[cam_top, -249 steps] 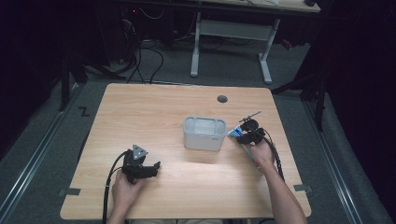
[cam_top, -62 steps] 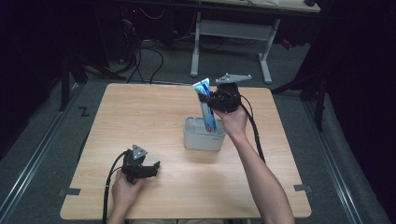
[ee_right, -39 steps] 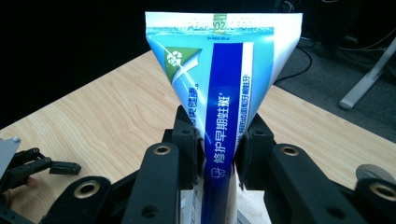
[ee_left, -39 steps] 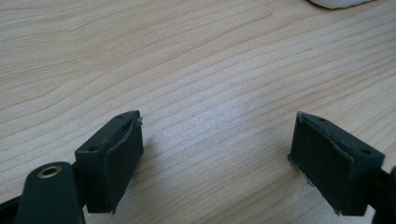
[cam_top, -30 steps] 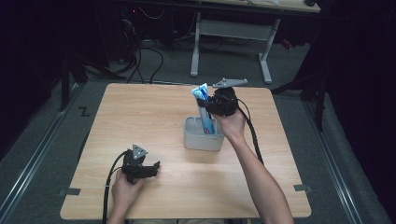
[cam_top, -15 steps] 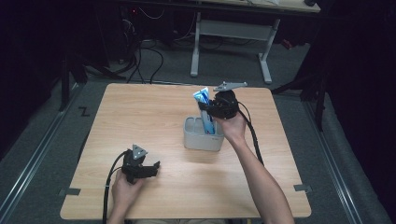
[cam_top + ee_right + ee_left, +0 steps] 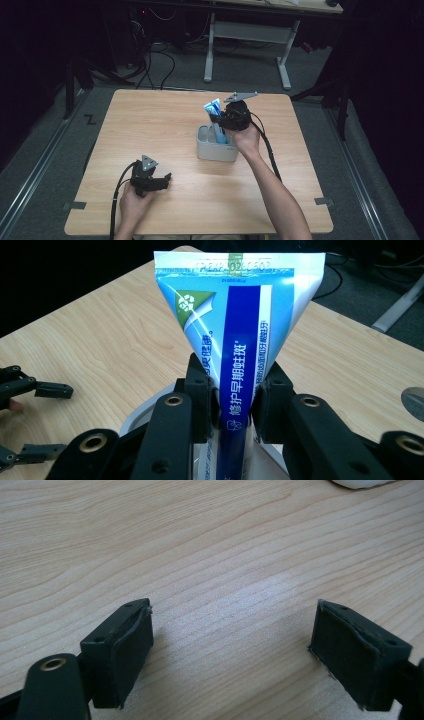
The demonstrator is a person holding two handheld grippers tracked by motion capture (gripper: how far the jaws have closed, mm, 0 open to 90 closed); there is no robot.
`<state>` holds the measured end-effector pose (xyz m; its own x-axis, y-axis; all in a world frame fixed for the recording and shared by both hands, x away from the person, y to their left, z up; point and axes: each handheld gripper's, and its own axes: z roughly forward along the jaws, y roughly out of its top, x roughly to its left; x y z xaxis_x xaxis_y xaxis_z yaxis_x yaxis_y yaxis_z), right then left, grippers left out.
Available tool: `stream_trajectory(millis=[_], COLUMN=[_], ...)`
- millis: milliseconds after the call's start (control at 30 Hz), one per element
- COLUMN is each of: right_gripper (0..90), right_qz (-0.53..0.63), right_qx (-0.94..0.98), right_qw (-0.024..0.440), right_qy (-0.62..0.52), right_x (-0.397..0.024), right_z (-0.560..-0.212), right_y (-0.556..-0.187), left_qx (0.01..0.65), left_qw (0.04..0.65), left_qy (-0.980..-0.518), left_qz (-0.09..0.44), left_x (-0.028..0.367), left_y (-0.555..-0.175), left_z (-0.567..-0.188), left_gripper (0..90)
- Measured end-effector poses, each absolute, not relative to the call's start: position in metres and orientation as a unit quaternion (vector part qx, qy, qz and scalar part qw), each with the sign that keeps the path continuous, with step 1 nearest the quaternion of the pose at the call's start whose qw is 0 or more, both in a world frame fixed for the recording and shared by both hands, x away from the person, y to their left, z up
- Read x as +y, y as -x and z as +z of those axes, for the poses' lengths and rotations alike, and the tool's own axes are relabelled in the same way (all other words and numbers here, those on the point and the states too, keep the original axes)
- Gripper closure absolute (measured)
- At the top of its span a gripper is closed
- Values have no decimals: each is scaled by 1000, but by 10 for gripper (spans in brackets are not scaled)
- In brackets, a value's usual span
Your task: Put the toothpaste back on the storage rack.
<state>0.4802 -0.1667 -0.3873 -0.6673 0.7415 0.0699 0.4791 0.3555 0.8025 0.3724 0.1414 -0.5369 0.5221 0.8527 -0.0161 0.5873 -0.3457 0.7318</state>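
Observation:
A blue and white toothpaste tube (image 7: 214, 111) (image 7: 237, 335) stands upright, its flat crimped end up and its lower part down inside a small grey bin (image 7: 207, 149) (image 7: 145, 416) at the middle of the wooden table (image 7: 150, 125). My right gripper (image 7: 220, 119) (image 7: 234, 402) is over the bin, shut on the tube's middle with both pads pressed on it. My left gripper (image 7: 161, 182) (image 7: 232, 647) rests low at the table's front left, open, with bare wood between its pads (image 7: 127, 645).
A round cable hole (image 7: 414, 401) lies in the tabletop beyond the bin. The bin's pale rim (image 7: 360, 484) peeks in at the top of the left gripper view. A desk frame (image 7: 250, 40) and cables stand on the floor behind the table.
The right gripper has sunk slightly with the tube, setting it deeper into the bin. The left gripper has stayed put.

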Motion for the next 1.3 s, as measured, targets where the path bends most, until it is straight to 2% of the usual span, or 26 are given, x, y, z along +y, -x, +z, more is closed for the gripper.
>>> stream_trajectory(millis=[600,1300], right_gripper=[722,697], right_qz=[403,390], right_qx=[819,827], right_qw=[146,144], right_qy=[-382,-380], right_x=[-165,-162], right_z=[-408,-412], right_y=[-484,-479], left_qx=[451,450], left_qw=[353,352], left_qy=[-798,-799], left_qz=[189,188], left_x=[141,141], left_y=[-372,-372], left_z=[-537,-537], left_gripper=[175,175])
